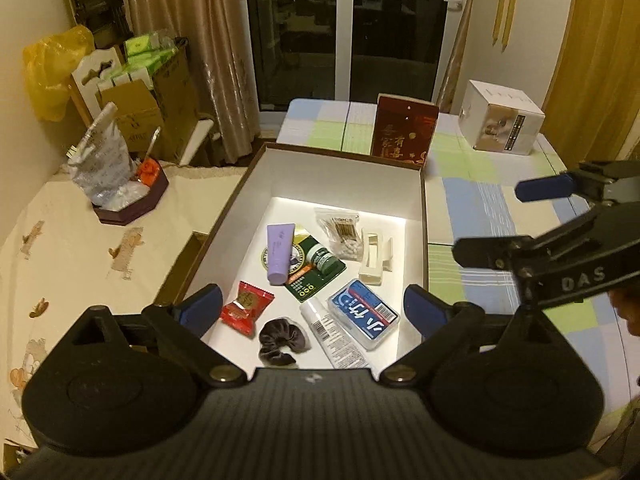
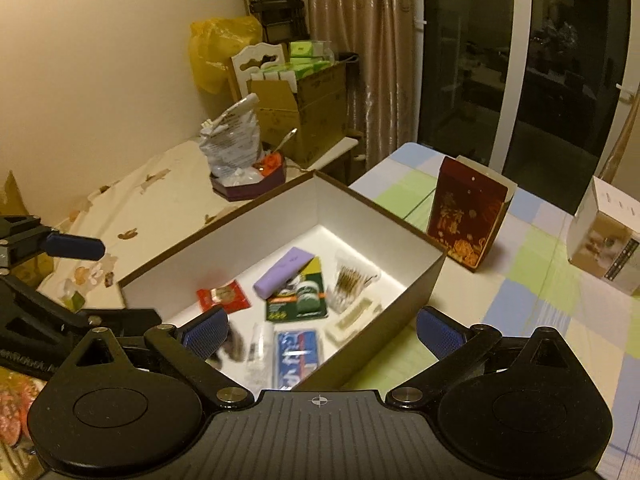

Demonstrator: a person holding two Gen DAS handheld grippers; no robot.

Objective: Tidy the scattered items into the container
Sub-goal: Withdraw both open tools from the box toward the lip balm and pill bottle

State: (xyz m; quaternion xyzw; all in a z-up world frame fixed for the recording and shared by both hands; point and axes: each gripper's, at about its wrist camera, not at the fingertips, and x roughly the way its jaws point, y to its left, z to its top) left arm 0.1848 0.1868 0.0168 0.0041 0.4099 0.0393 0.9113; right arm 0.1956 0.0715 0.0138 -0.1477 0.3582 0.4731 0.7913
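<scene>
1. My left fingers (image 1: 312,312) are spread wide and hold nothing, hovering over the box (image 1: 236,208) near its front edge, so I look straight down at what lies in it.
2. My right fingers (image 2: 320,332) are spread and bare too, at the box's near right corner.
3. Tube (image 1: 279,254), candy (image 1: 245,307), scrunchie (image 1: 282,342), swabs (image 1: 343,232) and blue case (image 1: 363,313) lie flat on the box floor.
4. I see nothing loose on the desk (image 1: 472,208) around it; I judge the tidying nearly done.
</scene>
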